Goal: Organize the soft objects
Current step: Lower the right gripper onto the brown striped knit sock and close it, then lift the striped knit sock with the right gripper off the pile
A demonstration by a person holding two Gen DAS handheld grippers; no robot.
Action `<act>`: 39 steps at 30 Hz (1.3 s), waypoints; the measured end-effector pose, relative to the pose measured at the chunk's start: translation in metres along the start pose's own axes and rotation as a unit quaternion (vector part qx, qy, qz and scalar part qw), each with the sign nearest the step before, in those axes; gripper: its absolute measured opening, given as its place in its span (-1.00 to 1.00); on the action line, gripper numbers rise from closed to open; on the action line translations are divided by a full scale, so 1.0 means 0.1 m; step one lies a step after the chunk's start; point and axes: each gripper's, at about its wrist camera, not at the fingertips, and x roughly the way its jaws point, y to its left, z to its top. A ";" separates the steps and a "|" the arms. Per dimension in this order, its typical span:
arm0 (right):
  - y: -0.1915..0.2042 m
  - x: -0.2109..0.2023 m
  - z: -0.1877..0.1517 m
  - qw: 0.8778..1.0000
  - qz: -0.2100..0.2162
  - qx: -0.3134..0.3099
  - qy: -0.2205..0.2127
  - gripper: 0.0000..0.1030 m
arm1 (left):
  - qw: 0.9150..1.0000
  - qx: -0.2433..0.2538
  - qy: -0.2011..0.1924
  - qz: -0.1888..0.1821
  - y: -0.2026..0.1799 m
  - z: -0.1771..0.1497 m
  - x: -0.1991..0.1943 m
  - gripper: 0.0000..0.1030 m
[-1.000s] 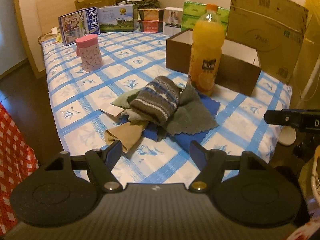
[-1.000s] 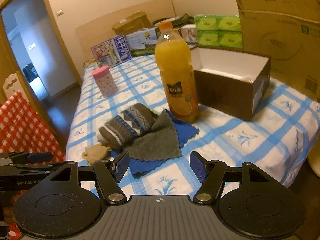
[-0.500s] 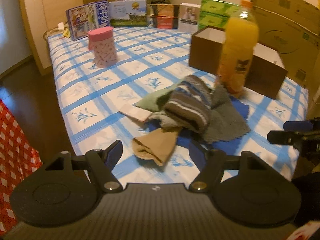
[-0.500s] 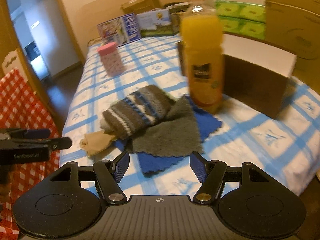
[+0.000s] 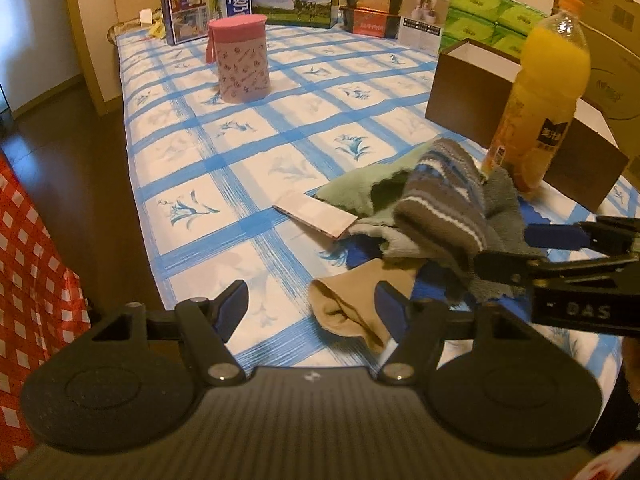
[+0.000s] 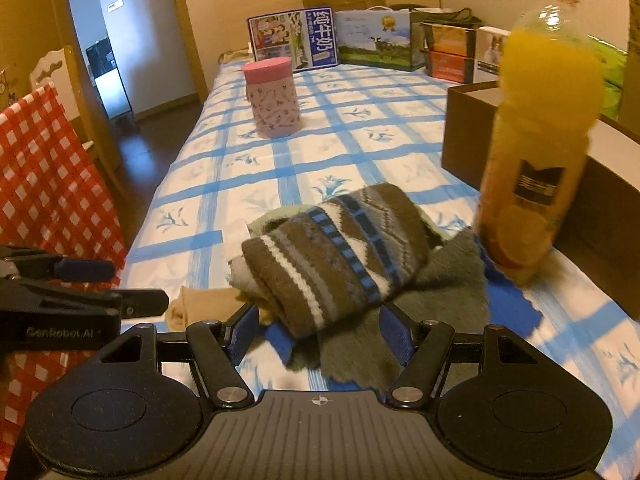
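While the left tool point(image 5: 312, 306) gapes wide beside the tan sock point(image 5: 352, 304), the right tool point(image 6: 320, 330) spreads around the striped sock point(image 6: 332, 256), gripping nothing.

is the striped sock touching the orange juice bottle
Apart. The right wrist view shows grey cloth and tablecloth between the striped sock and the orange juice bottle.

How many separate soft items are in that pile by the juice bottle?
6 visible: striped knit sock on top, grey cloth under it, blue cloth at the bottom, green cloth behind, pale grey piece beneath the sock, tan sock nearest. More may be hidden underneath.
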 end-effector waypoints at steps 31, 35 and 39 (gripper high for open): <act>-0.56 -0.91 -0.50 0.998 -0.065 -0.004 -0.006 -0.66 | 0.998 0.042 0.005 -0.043 -0.23 -0.21 -0.05 0.34; -0.51 -0.77 -0.70 0.998 -0.037 0.020 0.045 0.20 | 0.998 0.046 0.011 -0.042 -0.23 -0.24 -0.05 0.34; -0.55 -0.74 -0.69 0.997 -0.022 0.050 0.049 0.40 | 0.998 0.048 0.015 -0.042 -0.20 -0.27 -0.04 0.34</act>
